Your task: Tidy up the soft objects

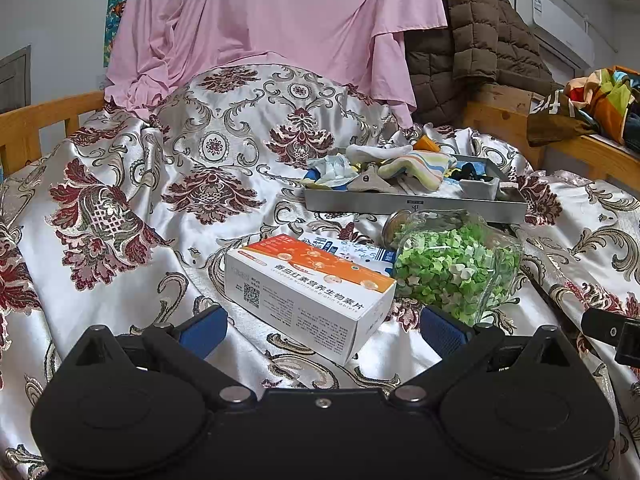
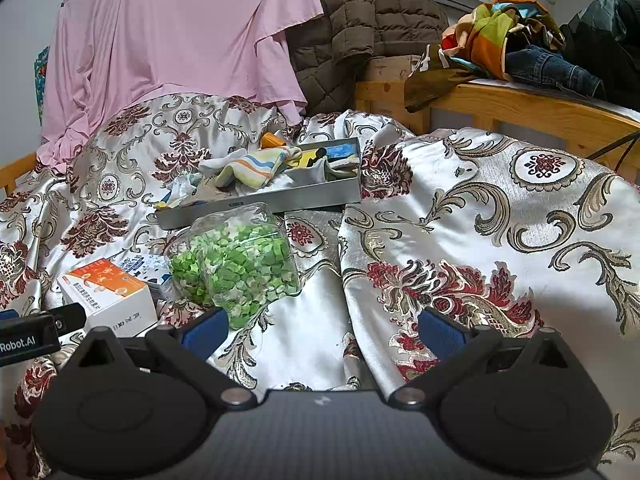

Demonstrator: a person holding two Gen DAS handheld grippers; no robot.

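Observation:
A grey metal tray [image 1: 416,202] [image 2: 256,205] sits on the bed, heaped with soft things: a striped pastel sock [image 1: 420,165] [image 2: 252,168], white socks [image 1: 374,152] and dark cloth. My left gripper [image 1: 324,330] is open, its blue pads on either side of a white and orange box [image 1: 308,288] lying below it. My right gripper [image 2: 322,332] is open over bare bedspread, with nothing between its fingers. A clear jar of green paper stars [image 1: 456,268] [image 2: 236,264] lies on its side between the box and the tray.
A floral satin bedspread [image 1: 160,200] [image 2: 480,220] covers the bed in loose folds. Pink cloth [image 1: 272,20] and a brown quilted jacket [image 1: 472,40] hang behind. A wooden bed rail [image 2: 520,108] at the right carries piled clothes [image 2: 520,40]. A second blue-white box [image 1: 352,250] lies behind the orange one.

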